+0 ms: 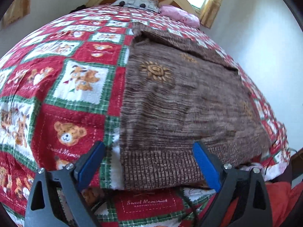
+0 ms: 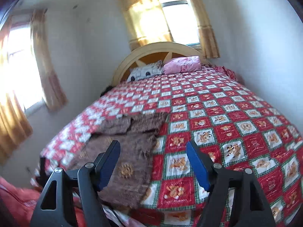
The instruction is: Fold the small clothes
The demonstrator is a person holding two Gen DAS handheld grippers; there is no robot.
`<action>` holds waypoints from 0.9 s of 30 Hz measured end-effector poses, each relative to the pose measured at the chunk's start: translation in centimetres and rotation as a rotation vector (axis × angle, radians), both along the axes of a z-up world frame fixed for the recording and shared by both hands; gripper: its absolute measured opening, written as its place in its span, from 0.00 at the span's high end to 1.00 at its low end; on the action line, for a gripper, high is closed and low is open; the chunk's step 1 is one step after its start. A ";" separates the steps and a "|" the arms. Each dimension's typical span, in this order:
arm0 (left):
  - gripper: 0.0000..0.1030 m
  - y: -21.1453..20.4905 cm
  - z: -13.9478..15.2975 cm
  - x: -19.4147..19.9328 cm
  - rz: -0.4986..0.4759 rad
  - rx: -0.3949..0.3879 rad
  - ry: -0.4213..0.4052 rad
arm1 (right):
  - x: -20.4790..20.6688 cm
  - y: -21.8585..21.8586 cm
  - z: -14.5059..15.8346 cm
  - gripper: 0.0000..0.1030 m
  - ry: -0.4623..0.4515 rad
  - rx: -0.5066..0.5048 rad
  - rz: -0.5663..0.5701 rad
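The brown sweater (image 1: 181, 102) is lying flat on the teddy-bear quilt (image 1: 62, 87), and the left gripper (image 1: 149, 162) and right gripper (image 2: 153, 162) are both hanging wide apart, holding nothing.

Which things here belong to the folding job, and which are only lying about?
For the job:
- brown knitted sweater with sun motifs
- left gripper, open
- right gripper, open

Lying about:
- red patchwork teddy-bear quilt
- pink pillow
- grey-white cushion
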State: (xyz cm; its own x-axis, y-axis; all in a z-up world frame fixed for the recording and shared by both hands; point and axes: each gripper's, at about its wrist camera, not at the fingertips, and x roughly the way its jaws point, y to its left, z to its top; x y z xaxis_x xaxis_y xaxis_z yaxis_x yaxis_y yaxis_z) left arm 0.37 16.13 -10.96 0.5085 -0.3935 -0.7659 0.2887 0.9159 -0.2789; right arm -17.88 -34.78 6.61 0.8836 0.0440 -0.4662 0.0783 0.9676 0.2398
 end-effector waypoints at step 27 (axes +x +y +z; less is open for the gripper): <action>0.10 -15.9 8.2 20.2 -0.013 -0.037 -0.235 | 33.2 8.9 -9.9 0.76 0.258 -0.148 0.248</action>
State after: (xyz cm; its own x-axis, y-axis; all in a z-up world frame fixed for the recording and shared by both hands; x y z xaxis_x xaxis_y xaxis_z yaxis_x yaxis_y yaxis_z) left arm 20.61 0.20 -2.77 0.6659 -0.4265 -0.6121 0.3612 0.9022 -0.2357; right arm 15.32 -25.86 -3.28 0.7076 0.1573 -0.6888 -0.1226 0.9874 0.0996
